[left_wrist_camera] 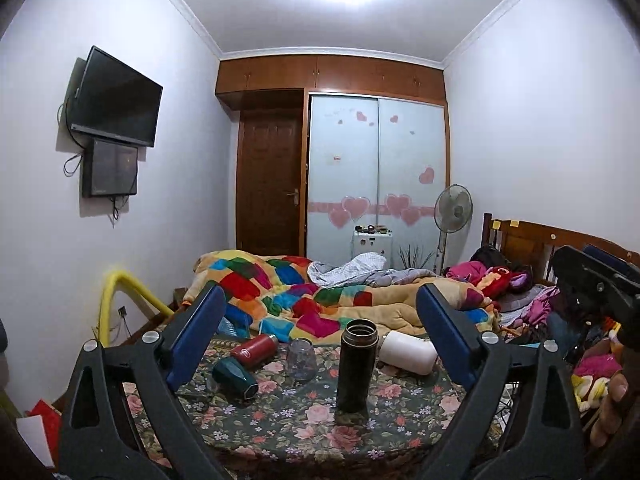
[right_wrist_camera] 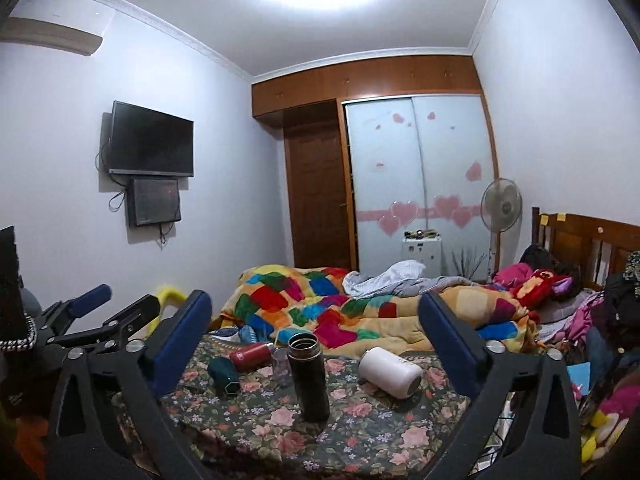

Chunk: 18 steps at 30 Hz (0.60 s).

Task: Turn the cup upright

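Observation:
A black flask stands upright with its mouth open on the floral cloth. A white cup, a red flask and a dark green cup lie on their sides. A clear cup stands mouth down behind the black flask. My left gripper is open and empty, held back from the cups. My right gripper is open and empty, also short of them. The left gripper also shows at the left of the right wrist view.
A rumpled patchwork quilt lies right behind the cloth. Clothes and toys pile up at the right by the wooden headboard. A yellow rail stands at the left. A fan stands by the wardrobe.

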Available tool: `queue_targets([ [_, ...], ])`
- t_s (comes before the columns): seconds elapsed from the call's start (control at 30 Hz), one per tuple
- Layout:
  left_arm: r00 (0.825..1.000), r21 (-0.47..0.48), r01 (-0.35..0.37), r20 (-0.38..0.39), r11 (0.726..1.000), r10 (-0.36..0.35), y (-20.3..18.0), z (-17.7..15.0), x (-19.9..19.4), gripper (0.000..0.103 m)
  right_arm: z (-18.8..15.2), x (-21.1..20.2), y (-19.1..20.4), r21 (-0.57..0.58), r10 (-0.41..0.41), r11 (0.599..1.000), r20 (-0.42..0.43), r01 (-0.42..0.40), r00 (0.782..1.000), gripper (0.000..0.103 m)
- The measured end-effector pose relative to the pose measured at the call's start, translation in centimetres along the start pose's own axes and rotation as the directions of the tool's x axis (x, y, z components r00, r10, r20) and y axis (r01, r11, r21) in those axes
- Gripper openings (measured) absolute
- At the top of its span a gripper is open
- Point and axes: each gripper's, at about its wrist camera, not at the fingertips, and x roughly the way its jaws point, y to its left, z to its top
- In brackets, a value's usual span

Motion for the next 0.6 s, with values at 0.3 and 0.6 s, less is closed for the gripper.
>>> queue_targets([
  [0.3,1.0,0.012,-0.005,0.017,1.0,0.005,-0.32,-0.09,-0.78,0.097,-0.43,-0.35,-0.06,-0.004,-0.006,1.0,-0.033,0.006,0.999,0.103],
  [0.6,1.0,0.023,-0.011,0.023,1.0,0.01,-0.52,-0.03,-0.61,0.097,-0.76,-0.38,-0.38,0.003,-0.001,1.0,-0.041,0.001,0.999,0.103],
])
